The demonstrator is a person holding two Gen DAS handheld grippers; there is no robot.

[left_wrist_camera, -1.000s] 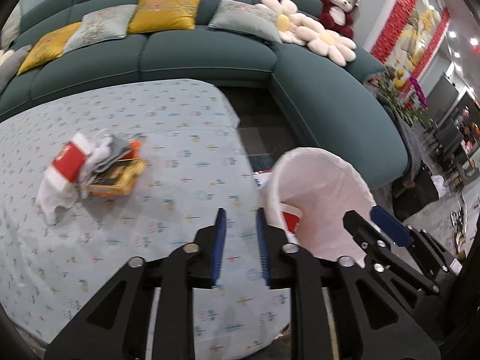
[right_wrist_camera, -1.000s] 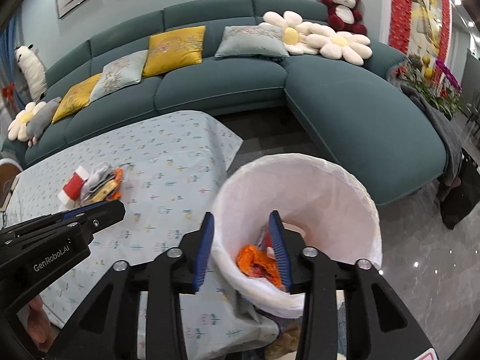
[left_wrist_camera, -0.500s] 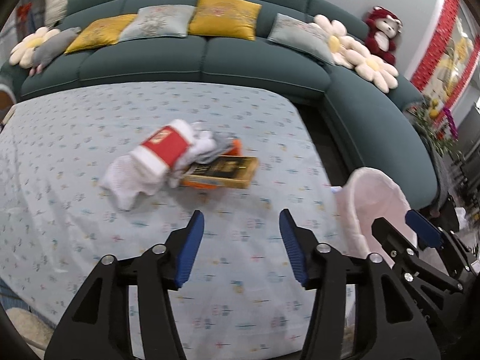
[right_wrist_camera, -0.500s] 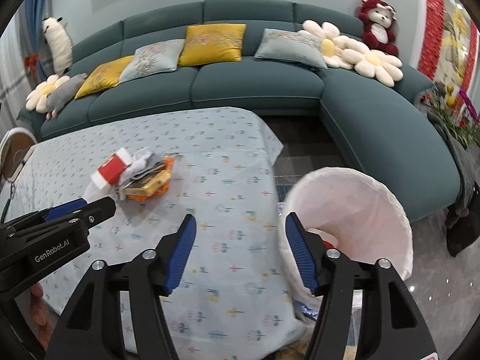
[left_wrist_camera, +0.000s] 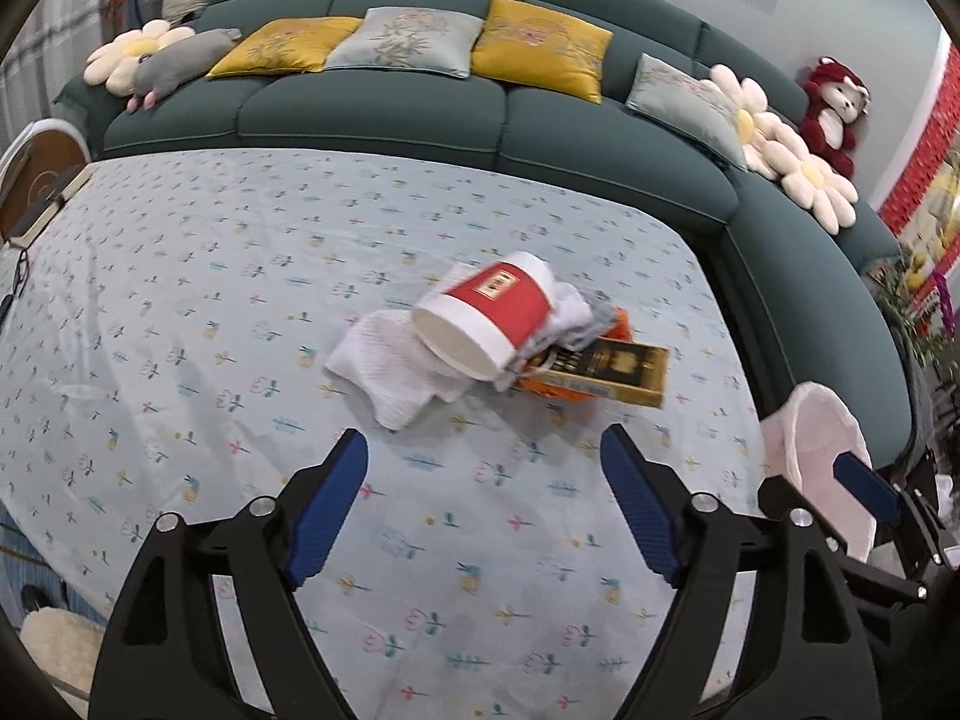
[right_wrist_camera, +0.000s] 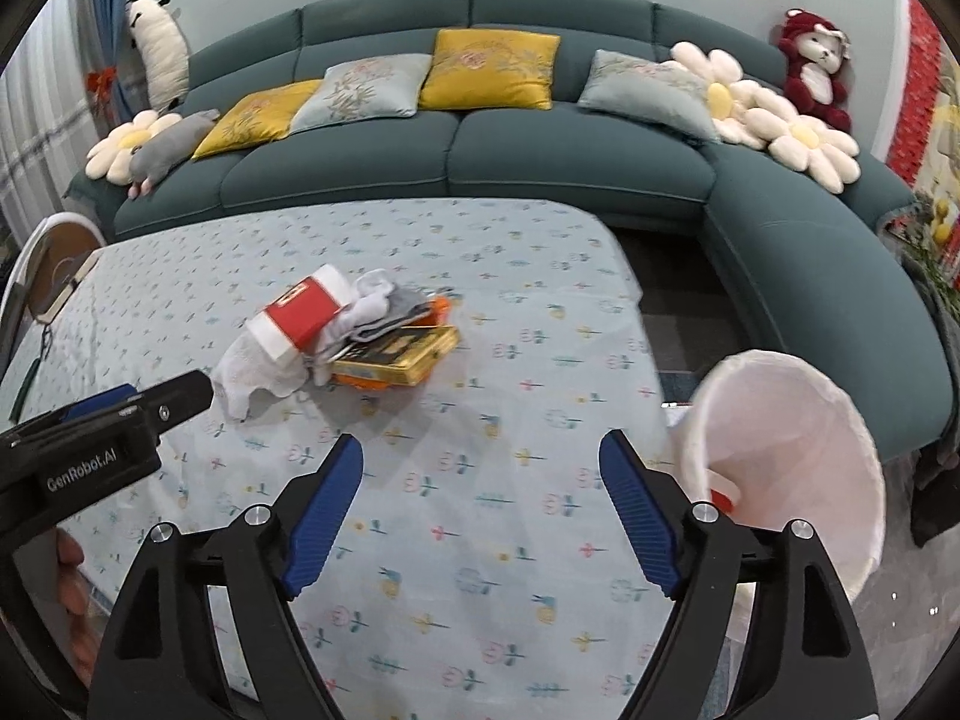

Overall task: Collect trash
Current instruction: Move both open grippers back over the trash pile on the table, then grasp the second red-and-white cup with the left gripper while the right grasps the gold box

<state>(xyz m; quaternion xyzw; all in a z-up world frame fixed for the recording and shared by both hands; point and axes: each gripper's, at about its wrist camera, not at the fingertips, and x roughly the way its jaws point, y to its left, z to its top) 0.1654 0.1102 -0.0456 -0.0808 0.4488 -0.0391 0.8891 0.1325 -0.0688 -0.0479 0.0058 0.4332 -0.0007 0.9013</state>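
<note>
The left gripper is held above the desk, its fingers spread wide and empty. The trash pile is seen at 12 o'clock: a red paper cup lying on a white cloth, beside a gold box. The right gripper is likewise released, with nothing held. The white-lined bin is found at 3 o'clock, off the desk's edge.
</note>
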